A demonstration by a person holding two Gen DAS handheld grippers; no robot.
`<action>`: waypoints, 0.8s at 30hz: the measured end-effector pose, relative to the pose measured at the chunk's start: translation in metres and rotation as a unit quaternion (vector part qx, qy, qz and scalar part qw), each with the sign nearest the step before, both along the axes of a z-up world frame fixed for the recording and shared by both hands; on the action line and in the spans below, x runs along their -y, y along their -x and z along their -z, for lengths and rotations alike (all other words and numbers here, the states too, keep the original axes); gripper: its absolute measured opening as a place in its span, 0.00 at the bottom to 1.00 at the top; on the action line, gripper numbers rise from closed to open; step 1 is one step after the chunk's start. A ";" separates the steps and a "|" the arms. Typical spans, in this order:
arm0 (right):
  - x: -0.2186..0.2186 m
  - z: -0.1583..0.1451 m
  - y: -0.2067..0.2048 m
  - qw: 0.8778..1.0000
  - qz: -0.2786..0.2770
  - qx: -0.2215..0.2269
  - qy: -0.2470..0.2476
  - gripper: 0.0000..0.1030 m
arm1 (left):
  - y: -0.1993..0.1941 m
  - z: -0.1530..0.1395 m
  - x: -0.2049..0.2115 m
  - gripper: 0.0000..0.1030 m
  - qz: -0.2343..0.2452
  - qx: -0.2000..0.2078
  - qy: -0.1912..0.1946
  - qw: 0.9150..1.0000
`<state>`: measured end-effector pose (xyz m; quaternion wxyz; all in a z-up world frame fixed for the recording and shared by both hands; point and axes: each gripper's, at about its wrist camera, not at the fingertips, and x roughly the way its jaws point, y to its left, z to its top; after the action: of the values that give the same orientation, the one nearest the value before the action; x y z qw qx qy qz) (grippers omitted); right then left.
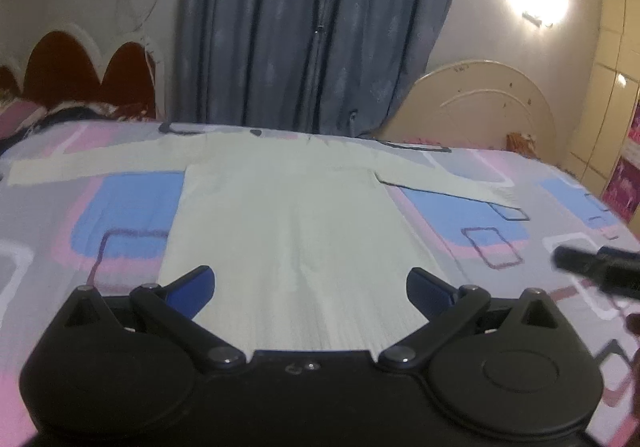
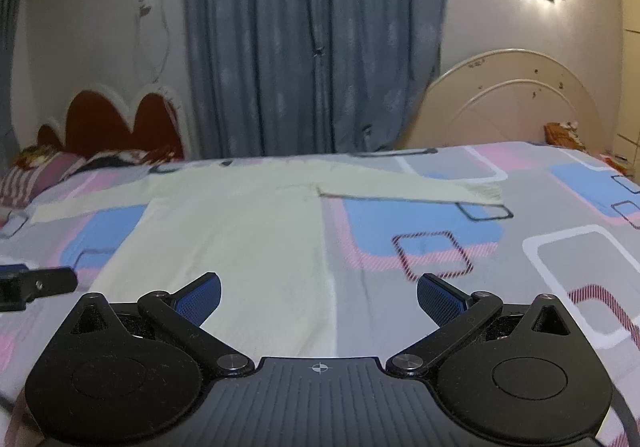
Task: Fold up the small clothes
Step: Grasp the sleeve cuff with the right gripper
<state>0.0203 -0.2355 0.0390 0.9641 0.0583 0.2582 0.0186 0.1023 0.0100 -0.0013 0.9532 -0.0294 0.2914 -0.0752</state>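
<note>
A pale cream long-sleeved top (image 1: 288,215) lies flat on the bed, sleeves spread to both sides, hem towards me. It also shows in the right wrist view (image 2: 240,231). My left gripper (image 1: 310,289) is open and empty, above the middle of the hem. My right gripper (image 2: 318,297) is open and empty, above the hem's right corner. The right gripper's tip shows at the right edge of the left wrist view (image 1: 592,267). The left gripper's tip shows at the left edge of the right wrist view (image 2: 36,285).
The bed sheet (image 1: 500,231) is grey with pink, blue and white squares. A cream headboard (image 2: 520,103) stands at the far right, a red scalloped headboard (image 2: 116,123) and pillows (image 2: 36,175) at the far left. Blue curtains (image 1: 312,27) hang behind the bed.
</note>
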 end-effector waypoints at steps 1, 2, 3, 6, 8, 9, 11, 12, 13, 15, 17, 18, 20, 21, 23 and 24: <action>0.009 0.001 -0.013 1.000 0.003 -0.001 -0.008 1.00 | -0.011 0.002 0.001 0.96 -0.004 -0.002 -0.007 1.000; 0.017 0.003 -0.025 1.000 0.007 -0.002 -0.017 1.00 | -0.023 0.004 0.002 0.91 -0.008 -0.003 -0.014 1.000; 0.025 0.004 -0.036 1.000 0.012 -0.003 -0.022 1.00 | -0.039 0.008 0.003 0.87 -0.011 -0.005 -0.023 1.000; 0.054 0.013 -0.081 0.999 0.042 -0.007 -0.030 1.00 | -0.074 0.016 0.004 0.83 -0.022 -0.011 -0.043 0.999; 0.078 0.020 -0.112 0.997 0.060 -0.018 -0.043 1.00 | -0.099 0.023 0.007 0.90 -0.029 -0.012 -0.052 0.998; 0.089 0.023 -0.125 0.996 0.069 -0.019 -0.050 1.00 | -0.111 0.027 0.008 0.91 -0.032 -0.014 -0.058 0.998; 0.116 0.033 -0.155 0.994 0.081 -0.016 -0.074 1.00 | -0.132 0.036 0.009 0.91 -0.035 -0.025 -0.067 0.997; 0.125 0.038 -0.166 0.993 0.087 -0.016 -0.079 1.00 | -0.145 0.042 0.010 0.91 -0.035 -0.030 -0.071 0.996; 0.136 0.043 -0.180 0.992 0.095 -0.016 -0.081 1.00 | -0.153 0.047 0.011 0.91 -0.036 -0.033 -0.074 0.996; 0.158 0.057 -0.210 0.990 0.111 -0.012 -0.088 0.99 | -0.173 0.057 0.010 0.90 -0.036 -0.038 -0.078 0.996; 0.176 0.071 -0.237 0.987 0.125 -0.014 -0.096 0.72 | -0.188 0.066 0.009 0.90 -0.042 -0.045 -0.086 0.994; 0.185 0.079 -0.250 0.985 0.135 -0.022 -0.102 0.61 | -0.197 0.071 0.010 0.90 -0.043 -0.051 -0.091 0.994; 0.208 0.098 -0.273 0.980 0.157 -0.027 -0.122 0.61 | -0.211 0.080 0.012 0.90 -0.042 -0.060 -0.102 0.992; 0.223 0.109 -0.284 0.975 0.174 -0.028 -0.135 0.61 | -0.218 0.084 0.013 0.90 -0.042 -0.064 -0.106 0.991; 0.245 0.124 -0.292 0.966 0.199 -0.032 -0.164 0.61 | -0.230 0.092 0.014 0.90 -0.040 -0.070 -0.112 0.990; 0.260 0.134 -0.297 0.959 0.213 -0.035 -0.186 0.61 | -0.235 0.095 0.014 0.90 -0.041 -0.072 -0.113 0.990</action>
<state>0.3171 -0.4955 -0.0953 0.9084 0.2906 0.2651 -0.1418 0.3374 -0.0039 -0.0959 0.9290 0.0614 0.3649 -0.0004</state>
